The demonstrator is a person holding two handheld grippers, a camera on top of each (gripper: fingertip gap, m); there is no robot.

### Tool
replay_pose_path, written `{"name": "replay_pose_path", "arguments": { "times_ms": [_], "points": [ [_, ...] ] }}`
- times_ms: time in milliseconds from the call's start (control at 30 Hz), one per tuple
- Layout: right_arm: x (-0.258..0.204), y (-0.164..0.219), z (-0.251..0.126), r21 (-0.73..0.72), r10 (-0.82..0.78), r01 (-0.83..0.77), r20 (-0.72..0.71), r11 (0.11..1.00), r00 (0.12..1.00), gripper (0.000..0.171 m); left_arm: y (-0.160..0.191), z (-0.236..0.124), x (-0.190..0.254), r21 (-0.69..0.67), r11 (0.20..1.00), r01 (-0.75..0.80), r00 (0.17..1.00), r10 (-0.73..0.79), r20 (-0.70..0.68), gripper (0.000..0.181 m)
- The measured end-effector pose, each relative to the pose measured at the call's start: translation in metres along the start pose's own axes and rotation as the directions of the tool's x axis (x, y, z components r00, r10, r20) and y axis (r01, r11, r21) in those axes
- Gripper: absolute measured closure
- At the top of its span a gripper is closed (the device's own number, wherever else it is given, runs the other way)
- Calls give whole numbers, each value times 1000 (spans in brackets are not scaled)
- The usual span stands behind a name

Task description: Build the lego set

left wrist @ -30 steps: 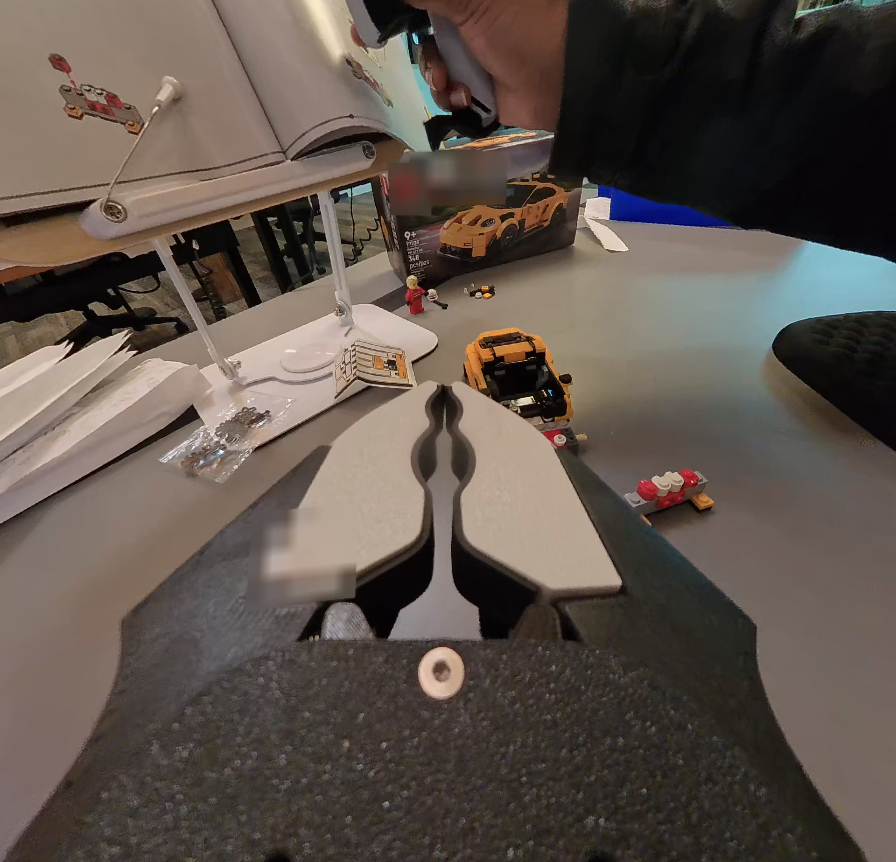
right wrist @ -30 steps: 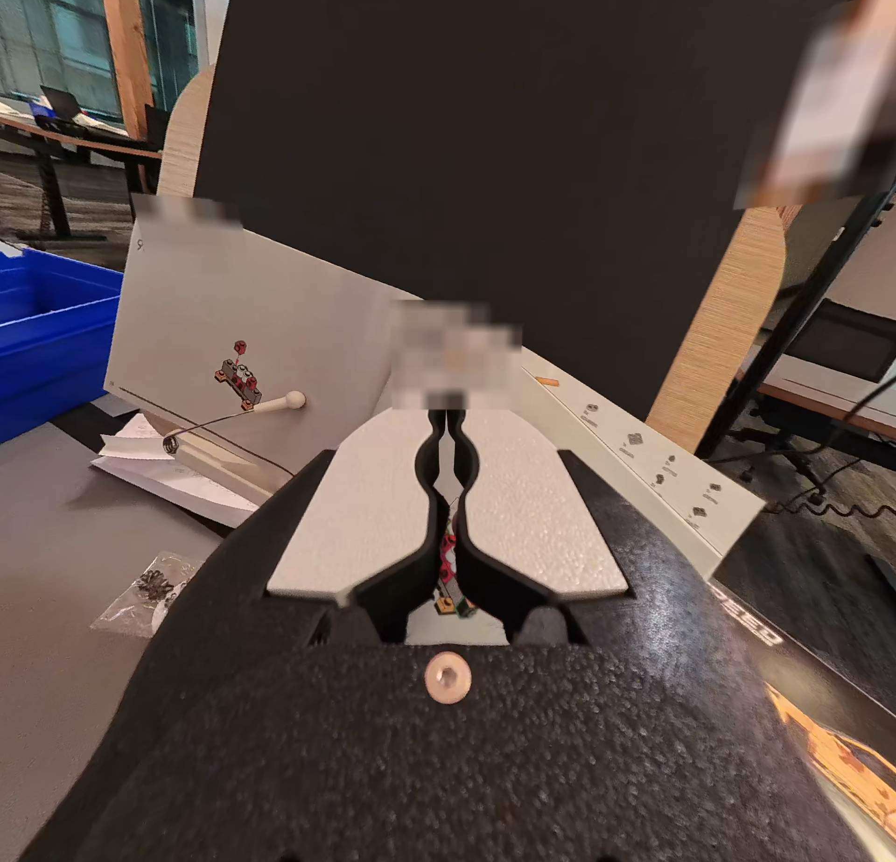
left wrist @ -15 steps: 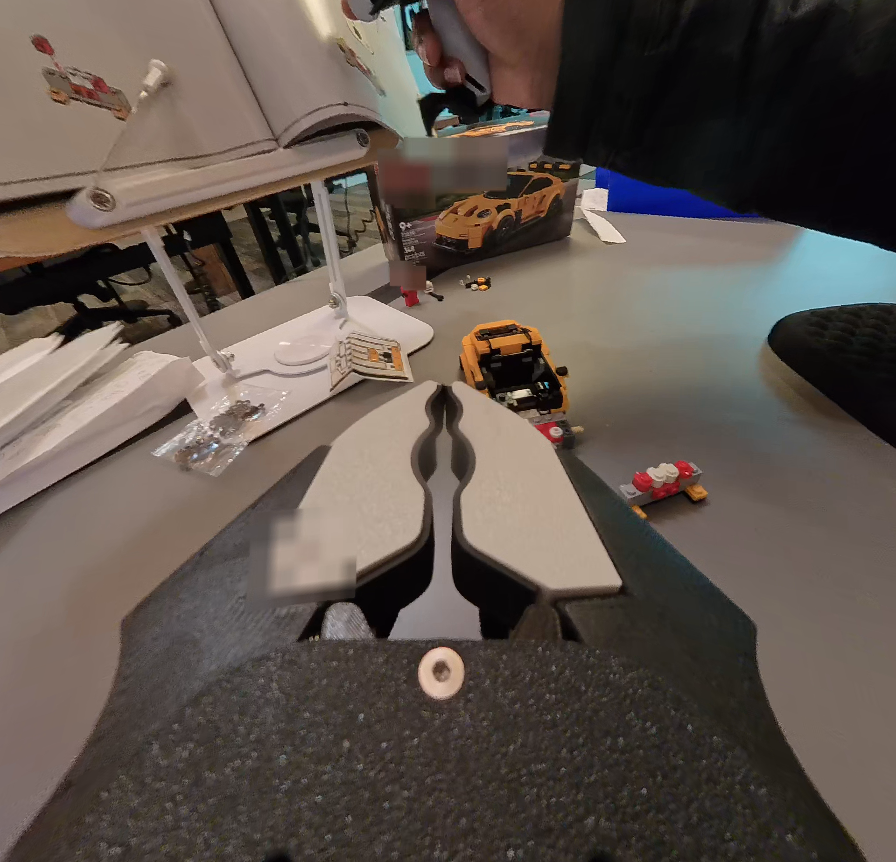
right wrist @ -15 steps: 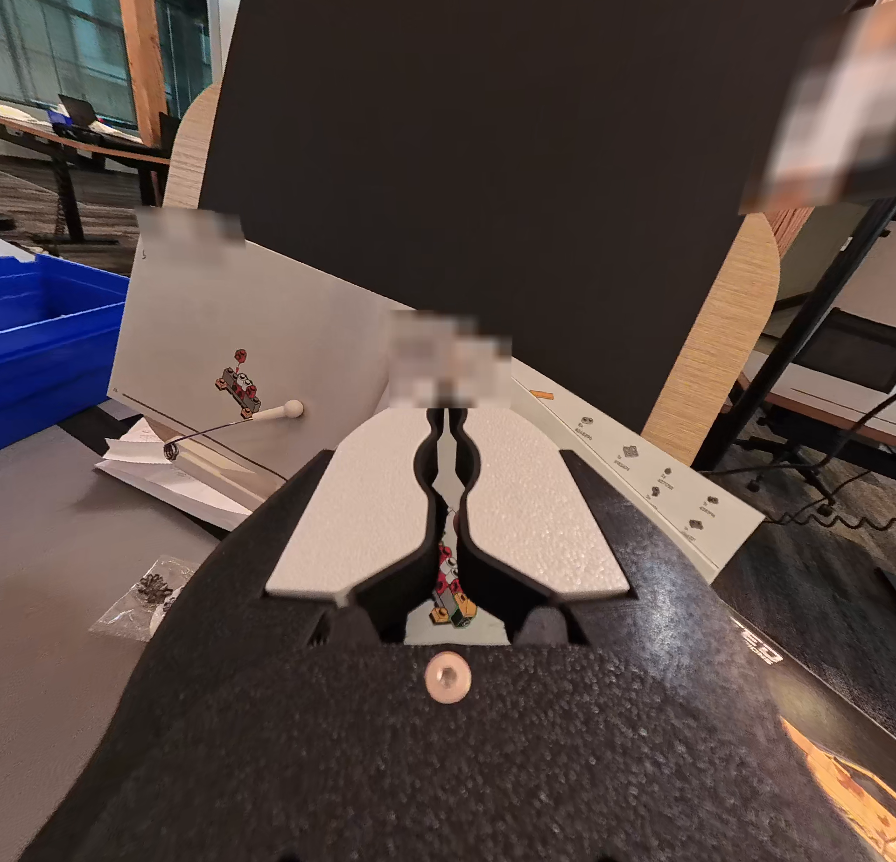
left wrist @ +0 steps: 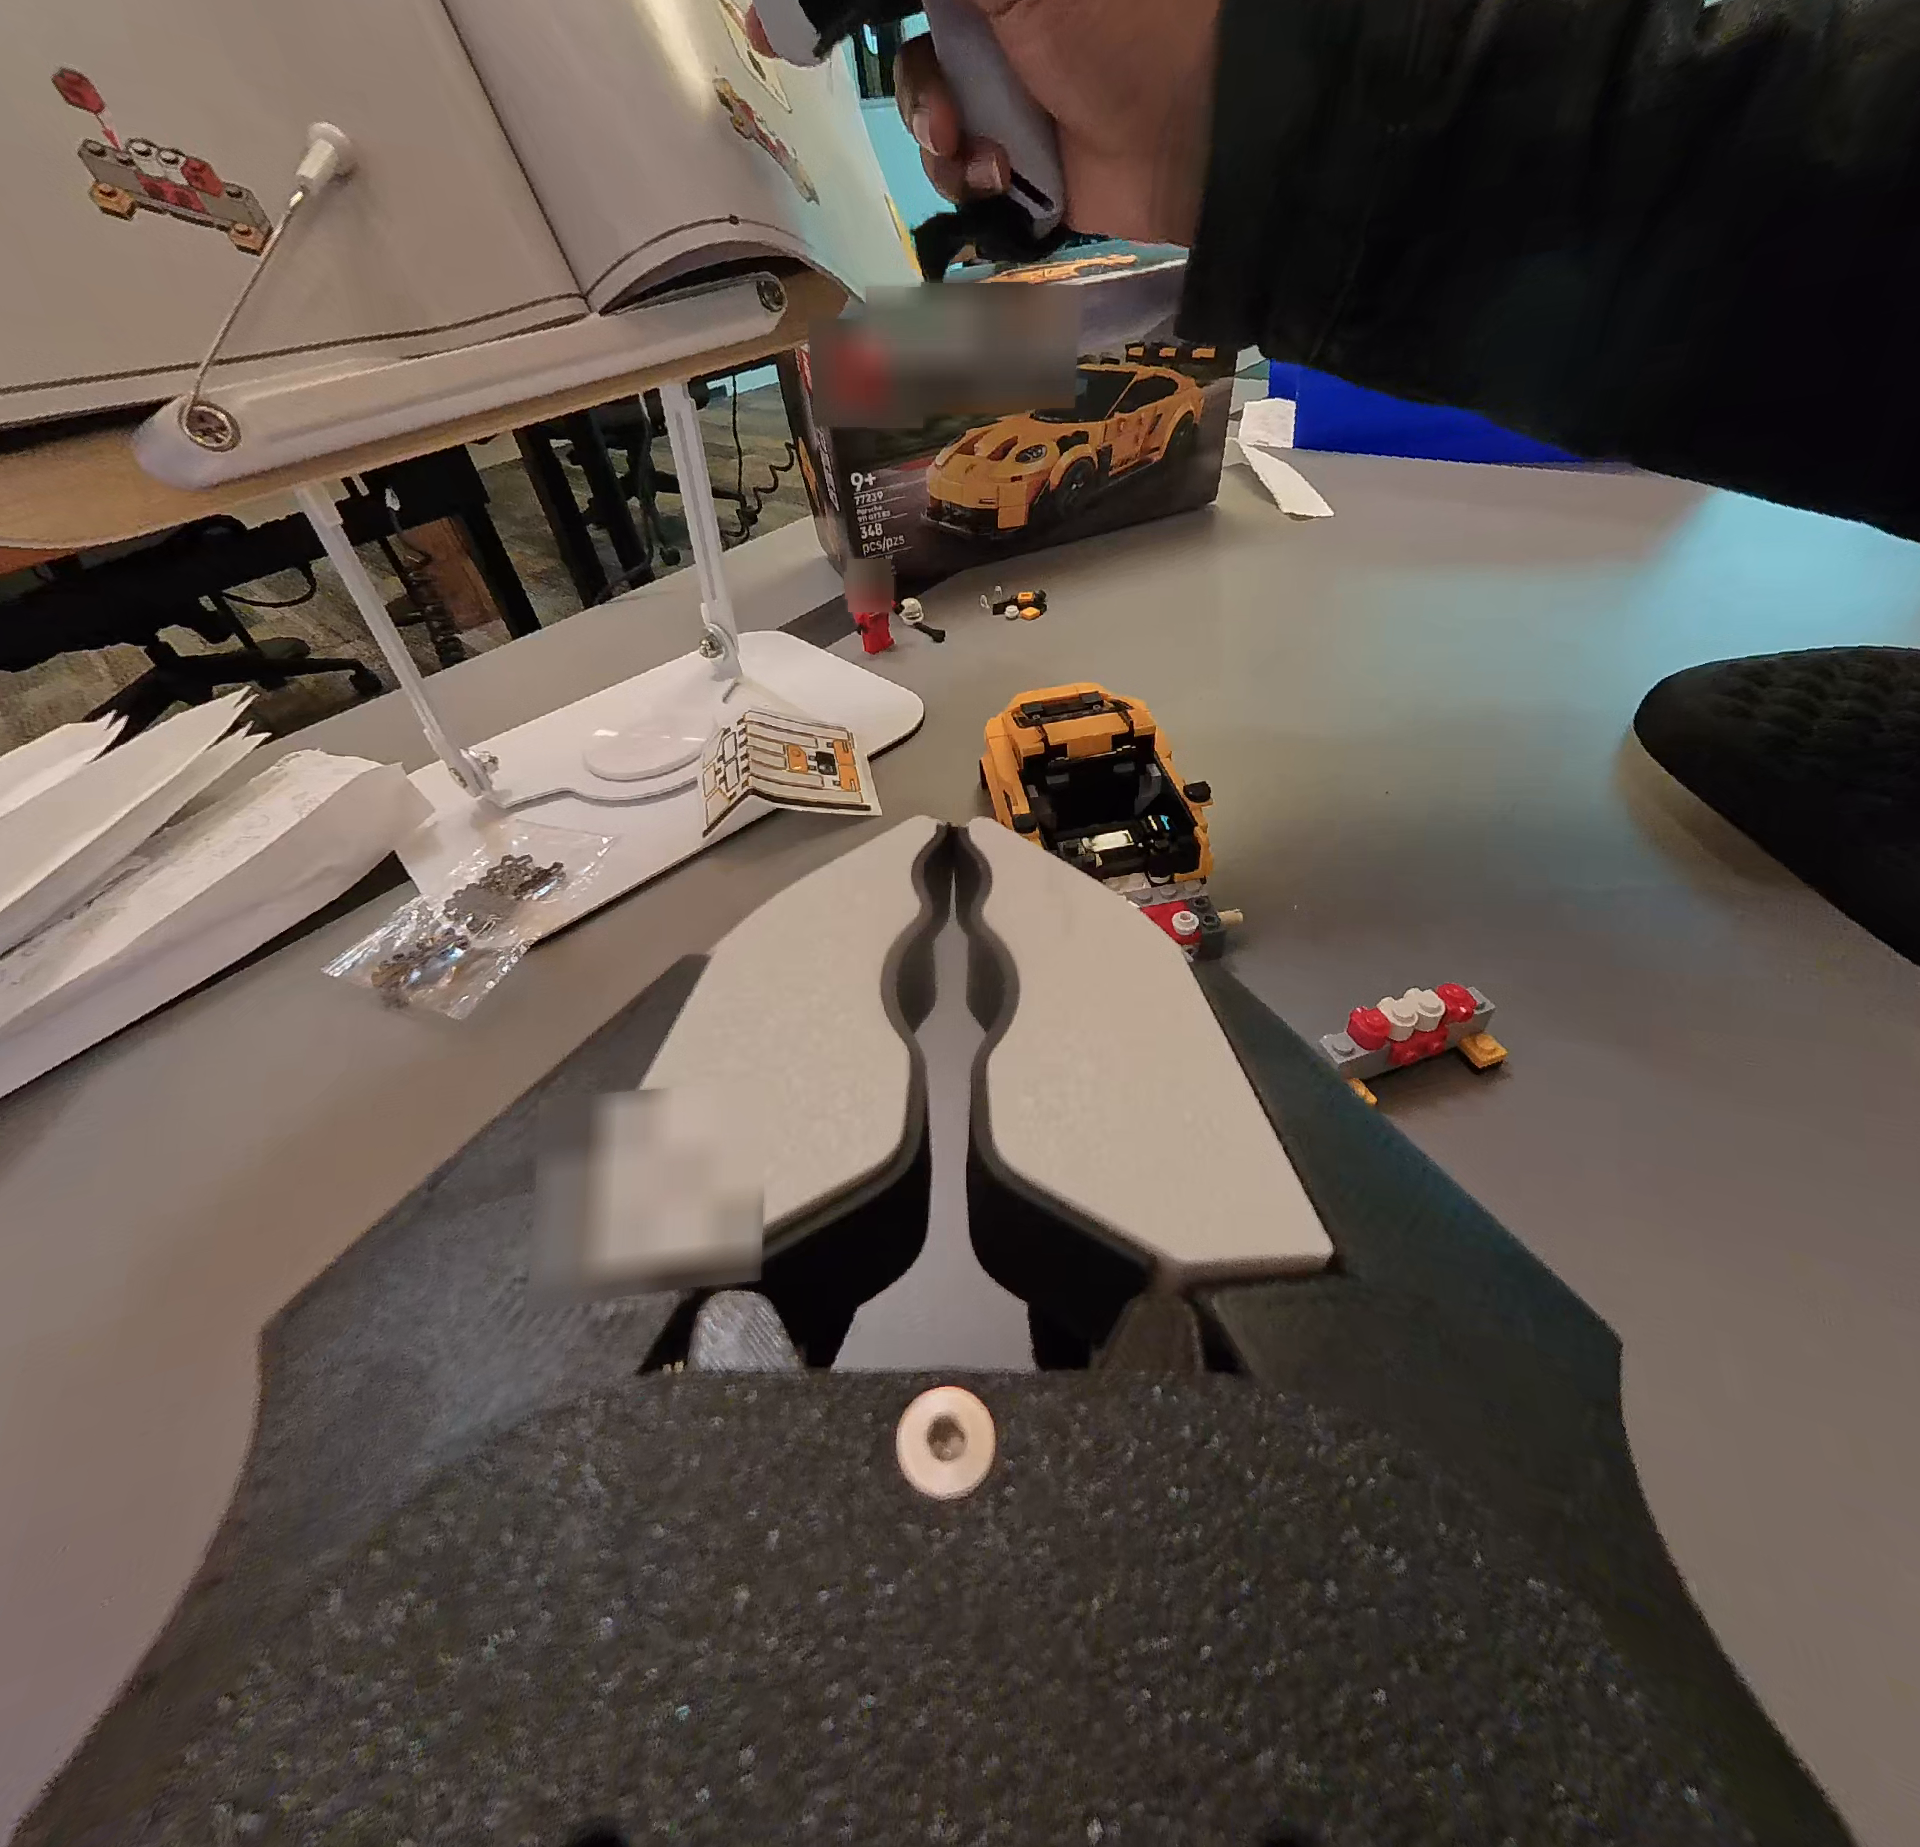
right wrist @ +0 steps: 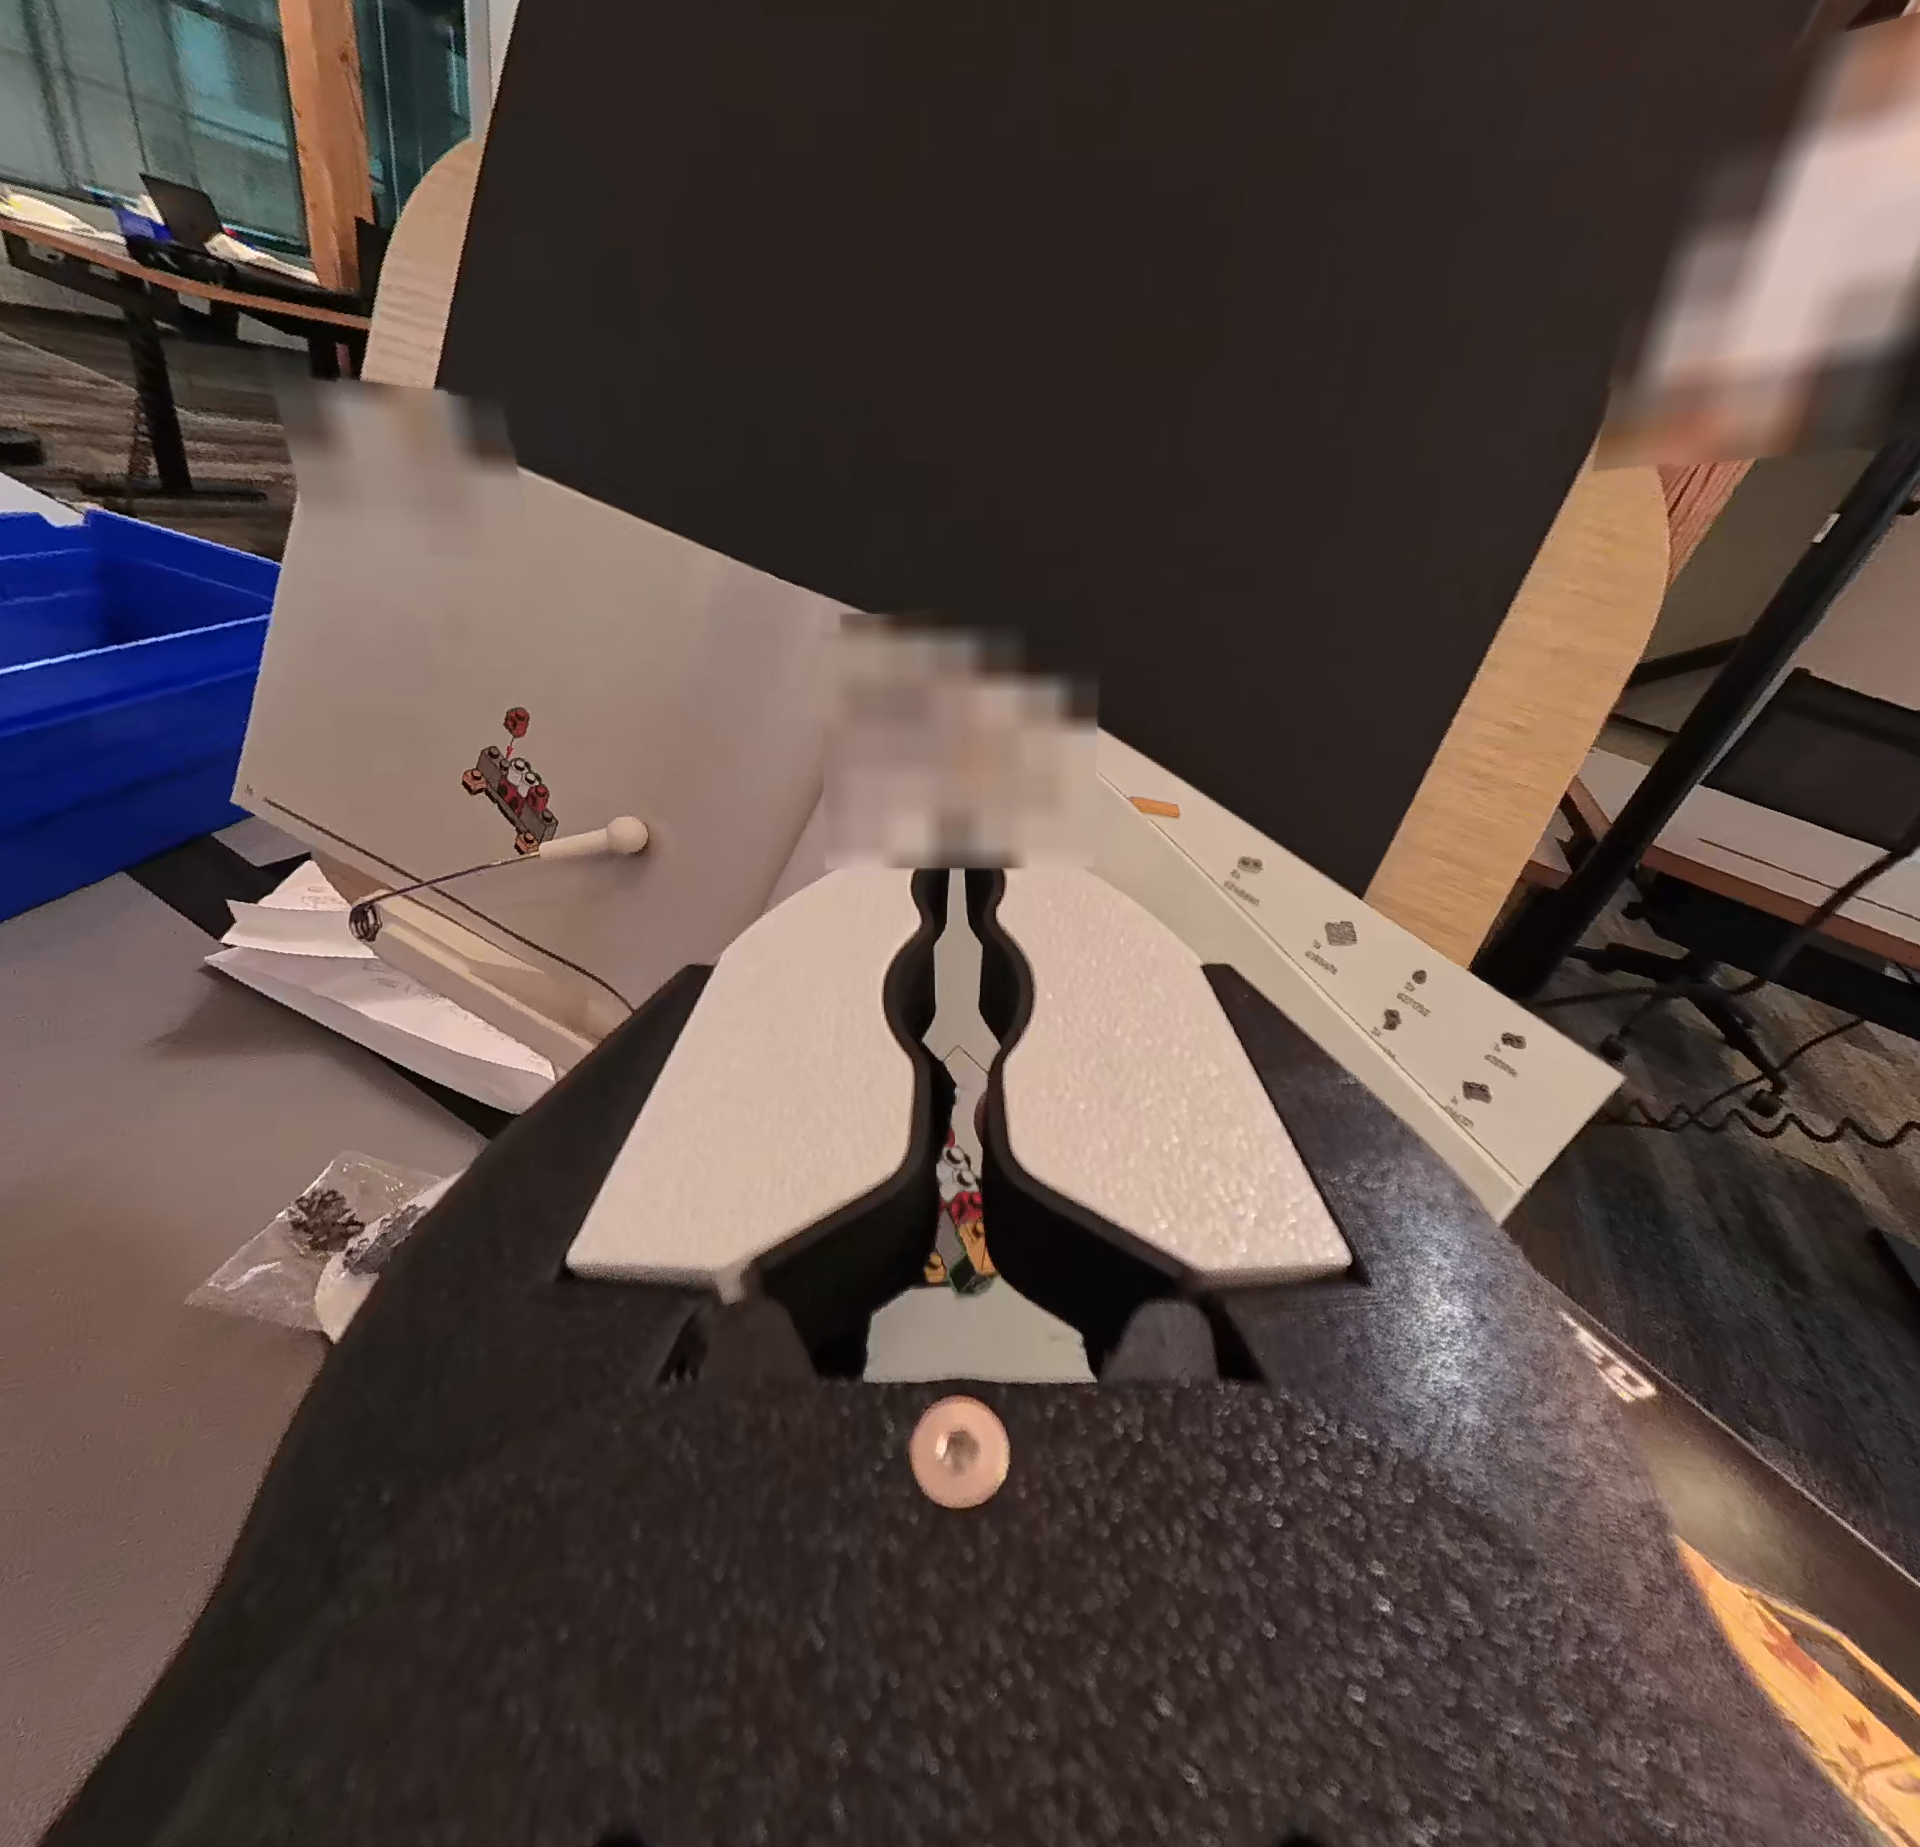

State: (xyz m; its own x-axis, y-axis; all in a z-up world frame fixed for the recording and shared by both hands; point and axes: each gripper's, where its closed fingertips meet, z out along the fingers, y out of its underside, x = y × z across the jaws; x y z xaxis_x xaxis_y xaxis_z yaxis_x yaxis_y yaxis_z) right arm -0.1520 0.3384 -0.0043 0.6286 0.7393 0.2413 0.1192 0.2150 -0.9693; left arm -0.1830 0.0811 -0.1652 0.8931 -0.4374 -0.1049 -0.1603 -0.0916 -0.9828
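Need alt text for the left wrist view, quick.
The left hand-held gripper, shut and empty, hangs over a grey table facing a part-built orange lego car. A small red-and-grey lego assembly lies right; an instruction booklet stands left.

Far left of your right jaws you have a blue bin (right wrist: 114,675) at the table edge; behind it stands a wooden post (right wrist: 322,104), and off to the right a black stand leg (right wrist: 1704,717) with a coiled cable (right wrist: 1766,1117)
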Motion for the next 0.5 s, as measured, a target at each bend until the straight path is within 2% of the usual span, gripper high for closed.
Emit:
{"name": "replay_pose_path", "arguments": {
  "times_ms": [133,367,500],
  "points": [
    [2,10,-12,-7,-15,15,-7,1000,1000,169,0,0,-1,3,1000,-1,1000,1,4,181],
    [1,51,-43,-53,4,-5,-20,999,1000,170,1,0,0,-2,1000,-7,1000,7,6,181],
    [-2,57,-52,-56,10,-11,-17,998,1000,170,3,2,-1,-12,1000,-10,1000,10,11,181]
  ]
}}
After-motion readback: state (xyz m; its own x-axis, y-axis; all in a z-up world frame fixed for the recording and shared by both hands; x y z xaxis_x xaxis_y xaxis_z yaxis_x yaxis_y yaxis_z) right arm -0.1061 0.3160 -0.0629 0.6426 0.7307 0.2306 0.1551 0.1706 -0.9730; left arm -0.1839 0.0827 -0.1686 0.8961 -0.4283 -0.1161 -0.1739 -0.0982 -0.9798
